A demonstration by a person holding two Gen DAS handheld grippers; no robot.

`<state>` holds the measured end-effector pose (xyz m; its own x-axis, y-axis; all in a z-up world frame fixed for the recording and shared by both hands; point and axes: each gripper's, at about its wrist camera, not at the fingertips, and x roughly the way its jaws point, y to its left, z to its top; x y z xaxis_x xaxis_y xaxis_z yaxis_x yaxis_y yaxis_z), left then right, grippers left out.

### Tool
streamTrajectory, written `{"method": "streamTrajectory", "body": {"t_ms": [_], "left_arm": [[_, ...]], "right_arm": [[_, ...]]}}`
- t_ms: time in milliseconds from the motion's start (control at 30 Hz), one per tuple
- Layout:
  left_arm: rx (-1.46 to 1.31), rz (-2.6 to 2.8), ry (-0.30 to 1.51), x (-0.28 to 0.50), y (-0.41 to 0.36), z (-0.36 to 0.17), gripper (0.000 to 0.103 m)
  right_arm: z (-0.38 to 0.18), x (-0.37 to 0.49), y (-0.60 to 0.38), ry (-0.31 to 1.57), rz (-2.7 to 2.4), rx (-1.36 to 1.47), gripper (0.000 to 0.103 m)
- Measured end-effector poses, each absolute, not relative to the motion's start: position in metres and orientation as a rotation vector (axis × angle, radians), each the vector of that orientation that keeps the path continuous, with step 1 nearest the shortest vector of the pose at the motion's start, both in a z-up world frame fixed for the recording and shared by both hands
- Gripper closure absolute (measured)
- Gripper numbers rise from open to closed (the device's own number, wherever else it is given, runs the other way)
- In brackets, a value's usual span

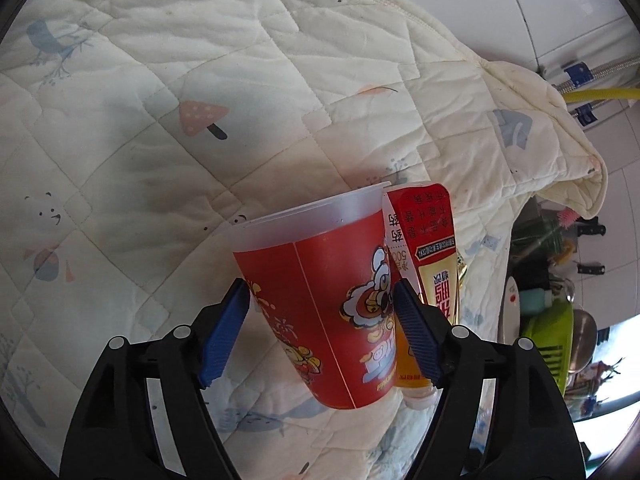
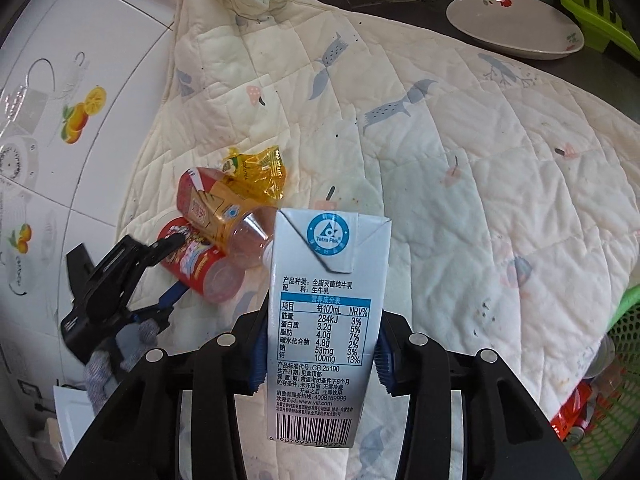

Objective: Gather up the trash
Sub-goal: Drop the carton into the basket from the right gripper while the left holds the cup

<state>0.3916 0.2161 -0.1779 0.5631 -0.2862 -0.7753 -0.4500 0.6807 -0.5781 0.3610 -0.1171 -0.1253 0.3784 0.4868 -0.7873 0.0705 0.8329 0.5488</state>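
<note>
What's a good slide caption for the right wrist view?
Right gripper clamps a milk carton above the quilt while the left gripper reaches the red cup.

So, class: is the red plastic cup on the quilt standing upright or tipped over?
Tipped over. The red cup lies on its side on the quilt, between the left gripper's open fingers, not yet gripped.
</note>
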Motion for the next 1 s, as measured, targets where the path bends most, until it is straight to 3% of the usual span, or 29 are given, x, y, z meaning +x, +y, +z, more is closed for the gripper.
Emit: {"method": "streamTrajectory", "body": {"t_ms": [533, 1000], "left_arm": [[-0.916, 0.077, 0.969, 0.397, 0.210, -0.189, 0.031], [-0.827, -0.028, 0.935, 0.333, 0.212, -0.147, 0.032]], "right_arm": [[-0.106, 0.286, -0.153, 1.113, 0.291, 0.596, 0.062], [-0.111, 0.225, -0.207, 1.066, 0.214, 0.624, 0.062]]}}
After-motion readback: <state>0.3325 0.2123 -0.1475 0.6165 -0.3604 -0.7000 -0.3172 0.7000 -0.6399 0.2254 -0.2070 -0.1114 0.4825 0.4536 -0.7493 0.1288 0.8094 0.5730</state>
